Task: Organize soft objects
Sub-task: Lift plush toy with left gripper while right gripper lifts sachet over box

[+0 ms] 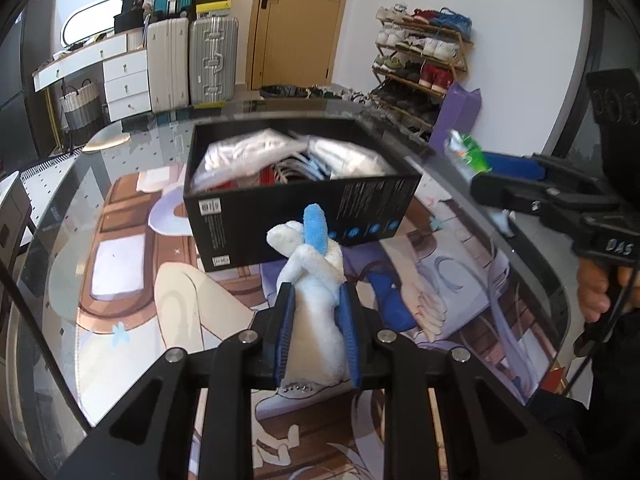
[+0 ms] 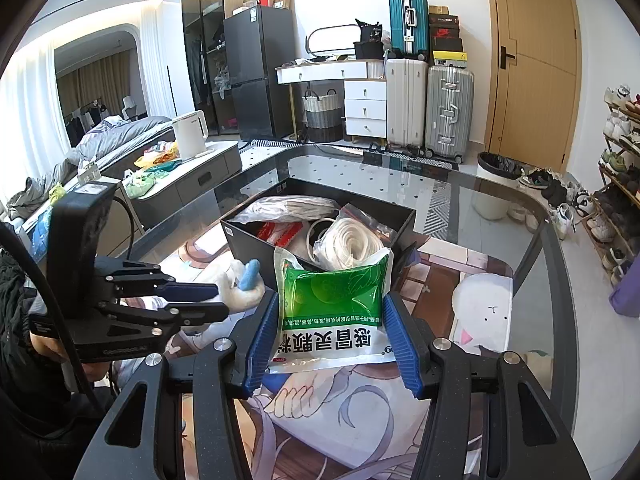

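Left gripper (image 1: 316, 296), black with blue ribbed pads, angled downward over the glass-topped table (image 1: 132, 184), pinching a white plush toy with a blue ear-like tuft (image 1: 316, 280) by its body. Toy's upper part sticking out past the fingertips, just in front of the near wall of the open black cardboard box (image 1: 304, 216); whether touching that wall cannot be told. Toy's lower end hidden between the pads and the gripper frame.

Right gripper (image 2: 332, 312), likewise tilted down, jaws partly spread and clamped on the two side edges of a flat green-and-white foil sachet with printed characters (image 2: 332, 304). Sachet held upright, print upside down in the right wrist view, its top edge overlapping the near rim of the box. In the left wrist view, same sachet blurred and mostly hidden behind the right gripper's fingers, held above the table to the right of the box.

Part of a hand (image 1: 596, 288) wrapped round the right gripper's handle, cut off at the frame edge. Hand on the left gripper's handle mostly covered by the tool body.

Inside the box: clear bags of white cord (image 2: 348, 244) and a red packet (image 2: 280, 236), contents partly buried and hard to identify. Printed mat (image 1: 132, 280) under the glass.
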